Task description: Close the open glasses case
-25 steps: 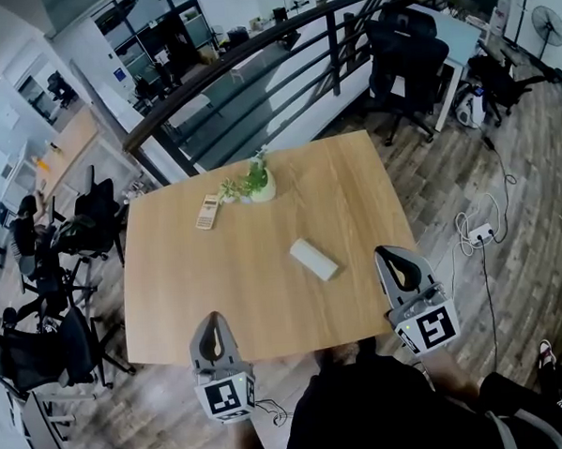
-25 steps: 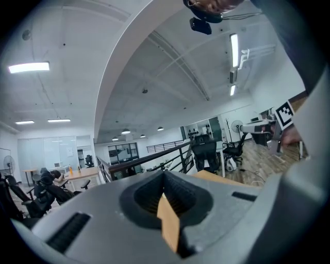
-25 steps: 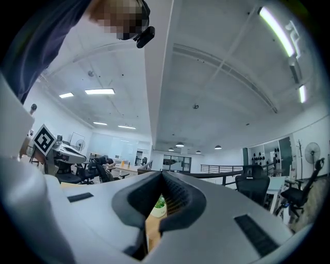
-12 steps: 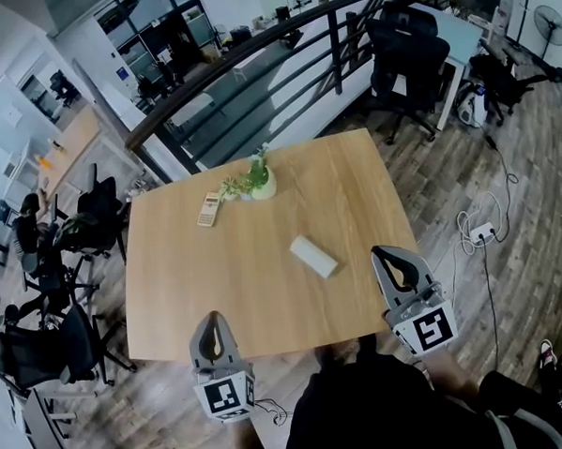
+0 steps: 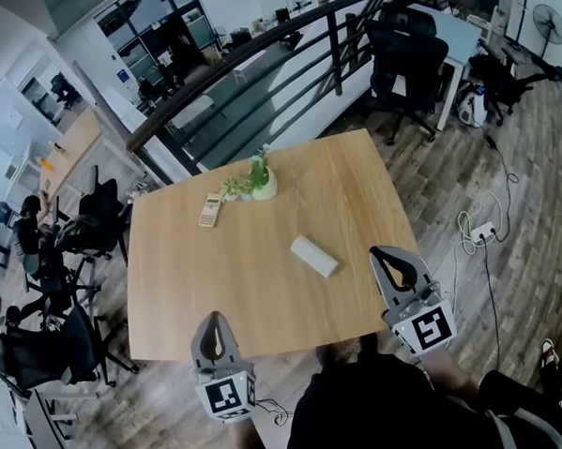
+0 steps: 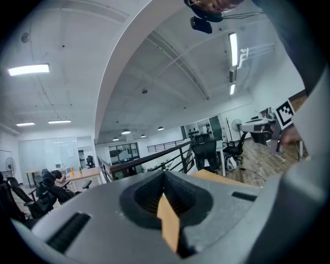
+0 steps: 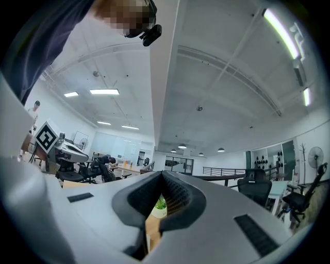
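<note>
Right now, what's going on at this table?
A person holds the left gripper and the right gripper at the near edge of the wooden table, both shut and empty. The light-coloured glasses case lies mid-table, untouched; the right gripper is the nearer one. A small potted plant and a remote control sit towards the far side.
</note>
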{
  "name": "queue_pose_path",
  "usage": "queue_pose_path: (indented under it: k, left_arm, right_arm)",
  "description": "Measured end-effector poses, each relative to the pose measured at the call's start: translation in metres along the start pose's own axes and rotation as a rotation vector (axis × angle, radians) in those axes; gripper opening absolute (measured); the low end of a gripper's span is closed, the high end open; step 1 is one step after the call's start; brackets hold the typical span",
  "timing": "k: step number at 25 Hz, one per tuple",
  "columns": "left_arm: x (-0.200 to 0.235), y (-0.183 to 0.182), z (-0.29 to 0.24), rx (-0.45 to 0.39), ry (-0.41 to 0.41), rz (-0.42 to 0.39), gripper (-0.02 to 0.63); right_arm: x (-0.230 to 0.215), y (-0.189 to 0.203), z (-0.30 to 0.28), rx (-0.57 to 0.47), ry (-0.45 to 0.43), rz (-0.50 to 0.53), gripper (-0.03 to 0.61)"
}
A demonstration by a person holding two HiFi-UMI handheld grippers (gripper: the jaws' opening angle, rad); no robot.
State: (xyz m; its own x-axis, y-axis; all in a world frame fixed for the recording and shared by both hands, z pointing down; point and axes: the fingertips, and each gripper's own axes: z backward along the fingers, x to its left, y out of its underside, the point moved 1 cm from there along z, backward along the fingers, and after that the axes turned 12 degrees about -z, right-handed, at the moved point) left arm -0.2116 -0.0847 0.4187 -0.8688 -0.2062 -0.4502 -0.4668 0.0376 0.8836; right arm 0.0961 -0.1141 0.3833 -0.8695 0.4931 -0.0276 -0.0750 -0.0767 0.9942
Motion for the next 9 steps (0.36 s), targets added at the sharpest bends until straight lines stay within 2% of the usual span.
queue_pose_path:
  k: [9]
  left_arm:
    - [0.0005, 0.0035, 0.0064, 0.007, -0.011, 0.009, 0.0]
  right_arm:
    - [0.0014, -0.0025, 0.0007, -0.01, 0.002, -0.006, 0.015]
